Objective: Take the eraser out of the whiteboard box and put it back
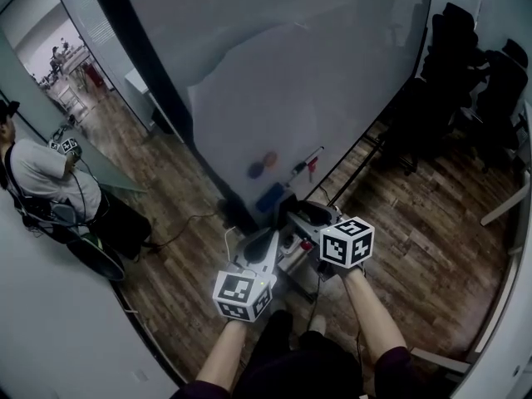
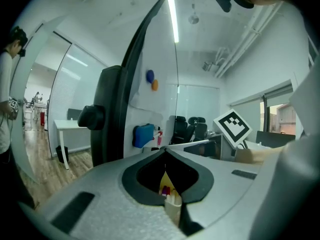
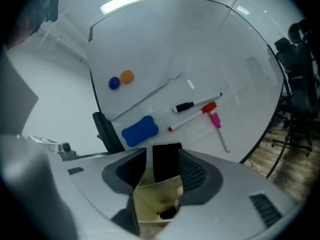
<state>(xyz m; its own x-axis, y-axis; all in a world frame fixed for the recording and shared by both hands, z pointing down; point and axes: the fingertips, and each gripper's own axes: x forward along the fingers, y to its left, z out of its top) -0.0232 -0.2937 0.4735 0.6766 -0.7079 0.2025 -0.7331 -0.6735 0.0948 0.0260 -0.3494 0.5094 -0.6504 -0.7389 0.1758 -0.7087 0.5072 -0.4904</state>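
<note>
The right tongs [image 3: 162, 166] stand open over the whiteboard box [image 3: 150, 204]; between the jaws a black eraser [image 3: 166, 161] stands upright in the box; it lies close against the ribbed pad on the right side of that view, and a slit of light shows between it and the other pad; the tongs have no hold on it. In the left gripper view the left tongs [image 2: 165, 156] are closed, tips together, pinched on a beige wall of the box [image 2: 173, 206]; red and pink marker ends show in the yellow gap behind the jaws. Both tongs point at the whiteboard [image 3: 210, 49]; near its lower left corner a blue bone-shaped block [image 3: 140, 130] clings to it; above that block sit a blue magnet [image 3: 114, 83] and an orange magnet [image 3: 127, 76] side by side; toward the lower edge lie a black-capped marker [image 3: 196, 104], a red-capped marker [image 3: 192, 118] and a pink marker [image 3: 217, 126]. In the head view a person [image 1: 41, 177] stands at the far left on the wooden floor [image 1: 432, 248]; black chairs [image 1: 474, 65] stand at the right.
</note>
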